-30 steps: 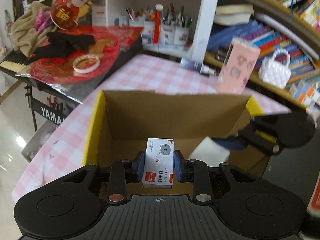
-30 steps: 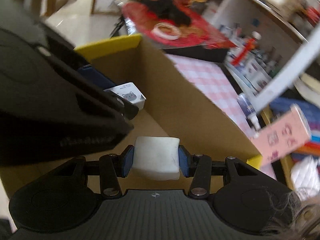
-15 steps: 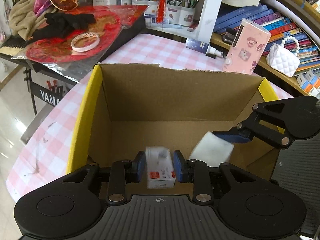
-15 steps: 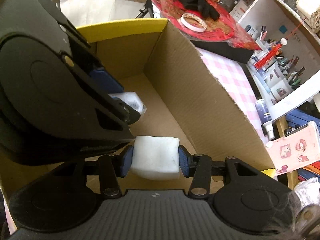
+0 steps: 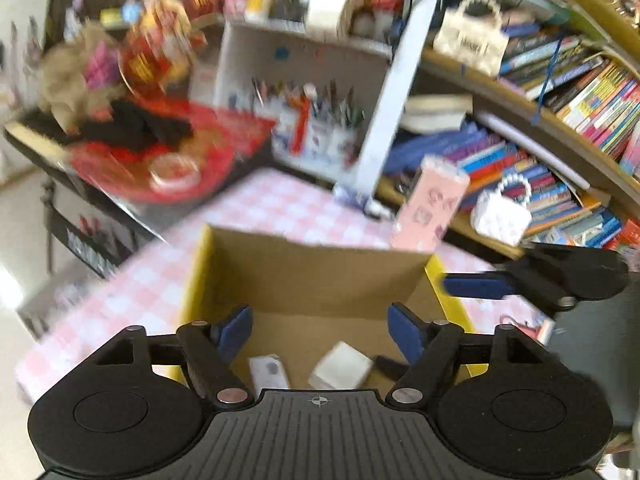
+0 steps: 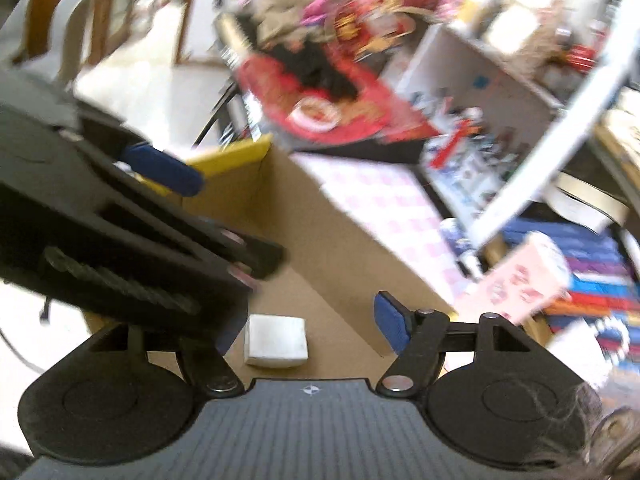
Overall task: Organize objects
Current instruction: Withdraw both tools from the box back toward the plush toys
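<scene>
An open cardboard box [image 5: 320,276] with yellow flaps stands on the pink checked table. On its floor lie a small white staple box [image 5: 269,372] and a white block [image 5: 340,370], side by side. My left gripper [image 5: 320,332] hangs above them with its jaws opening and nothing between the pads. In the right wrist view the white block [image 6: 276,340] rests on the box floor [image 6: 320,240] below my right gripper [image 6: 310,326], whose jaws are also opening and hold nothing. The left gripper's body [image 6: 120,240] hides the right gripper's left finger. One right finger [image 5: 476,285] shows over the box's right flap.
A pink carton [image 5: 430,204] stands just behind the box. Beyond it are bookshelves, a white handbag [image 5: 502,212] and pen holders [image 5: 316,136]. A red tray with a tape roll [image 5: 174,168] sits at the back left. The checked cloth [image 5: 280,208] surrounds the box.
Both grippers have opened and let go. The staple box and the white block now lie on the box floor. Both grippers have lifted up and back.
</scene>
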`<state>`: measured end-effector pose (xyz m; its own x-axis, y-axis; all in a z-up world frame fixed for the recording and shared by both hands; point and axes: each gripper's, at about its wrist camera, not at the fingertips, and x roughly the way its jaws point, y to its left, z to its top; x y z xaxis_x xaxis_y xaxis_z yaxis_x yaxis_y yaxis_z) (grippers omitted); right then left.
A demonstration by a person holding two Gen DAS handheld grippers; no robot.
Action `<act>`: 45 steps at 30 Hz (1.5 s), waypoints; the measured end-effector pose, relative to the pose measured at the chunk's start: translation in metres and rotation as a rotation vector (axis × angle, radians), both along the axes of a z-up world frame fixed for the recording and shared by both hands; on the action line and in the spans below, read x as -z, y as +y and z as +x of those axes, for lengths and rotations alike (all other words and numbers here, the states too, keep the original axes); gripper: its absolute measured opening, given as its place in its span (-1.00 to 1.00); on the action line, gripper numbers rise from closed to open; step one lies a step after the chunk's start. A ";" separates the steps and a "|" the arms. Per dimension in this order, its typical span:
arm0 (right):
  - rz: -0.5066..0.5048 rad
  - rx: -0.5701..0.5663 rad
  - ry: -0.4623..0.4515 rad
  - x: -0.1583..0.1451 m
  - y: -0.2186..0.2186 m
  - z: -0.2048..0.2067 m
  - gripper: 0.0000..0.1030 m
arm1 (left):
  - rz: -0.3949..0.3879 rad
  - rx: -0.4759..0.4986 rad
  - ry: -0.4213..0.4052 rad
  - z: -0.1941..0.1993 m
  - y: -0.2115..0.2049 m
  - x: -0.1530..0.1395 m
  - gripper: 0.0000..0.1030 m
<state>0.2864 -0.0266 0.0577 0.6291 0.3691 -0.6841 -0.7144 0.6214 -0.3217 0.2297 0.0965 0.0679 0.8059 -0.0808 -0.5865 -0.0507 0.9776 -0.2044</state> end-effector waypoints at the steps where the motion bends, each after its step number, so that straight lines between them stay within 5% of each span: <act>1: 0.026 0.029 -0.016 -0.007 -0.004 -0.007 0.47 | 0.024 -0.027 -0.029 -0.011 0.001 -0.006 0.66; 8: 0.255 0.283 -0.112 -0.045 -0.044 -0.067 0.50 | 0.076 -0.142 -0.218 -0.093 0.022 -0.026 0.81; 17: 0.394 0.509 -0.116 -0.011 -0.051 -0.155 0.57 | 0.059 -0.218 -0.167 -0.172 0.032 0.004 0.84; 24: 0.385 0.601 -0.058 0.031 -0.047 -0.224 0.72 | 0.203 -0.309 -0.089 -0.226 0.025 0.039 0.84; 29: 0.453 0.602 0.056 0.047 -0.050 -0.260 0.87 | 0.201 -0.271 -0.041 -0.244 0.019 0.049 0.84; 39: 0.369 0.756 0.038 0.059 -0.072 -0.293 0.88 | 0.202 -0.079 -0.029 -0.245 -0.027 0.052 0.84; 45: 0.366 0.949 0.007 0.059 -0.114 -0.308 0.88 | 0.190 0.080 -0.020 -0.240 -0.064 0.058 0.84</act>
